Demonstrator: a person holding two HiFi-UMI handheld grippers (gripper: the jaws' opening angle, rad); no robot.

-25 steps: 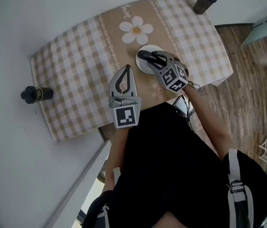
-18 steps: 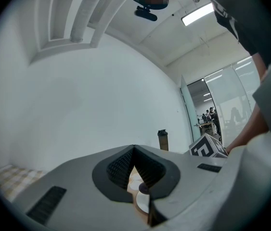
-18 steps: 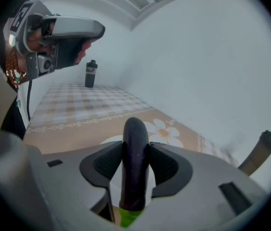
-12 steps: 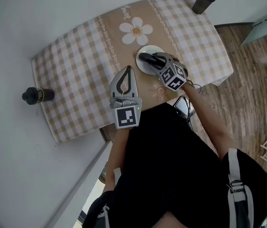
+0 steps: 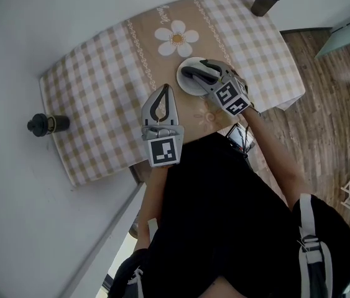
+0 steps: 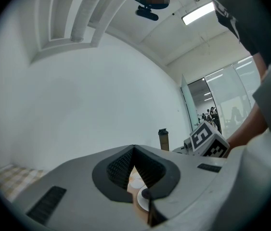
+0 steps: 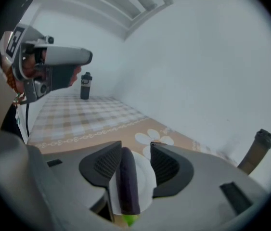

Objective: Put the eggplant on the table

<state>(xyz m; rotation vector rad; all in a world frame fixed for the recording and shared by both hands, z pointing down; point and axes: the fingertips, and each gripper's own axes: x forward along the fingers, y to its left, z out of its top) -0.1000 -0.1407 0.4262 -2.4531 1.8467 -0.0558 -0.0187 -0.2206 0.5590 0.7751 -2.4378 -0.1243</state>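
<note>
Checked worktop (image 5: 100, 85). Eggplant (image 7: 127, 186) lay over the white plate (image 5: 183, 85) between the jaws of my right tongs (image 7: 135, 150). Its long axis ran along them, green stem end toward me, dark tip away. Those jaws stood apart, with a gap at one pad. Left tongs (image 5: 165, 89) were closed tip to tip, empty, just beside the plate.

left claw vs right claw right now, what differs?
Left claw: jaws shut tip to tip, nothing between them. Right claw: jaws apart, straddling the eggplant.
Left claw is over bare tablecloth; right claw is over the white plate where the eggplant lies.
Shared: both point away from the person, over the tablecloth.
</note>
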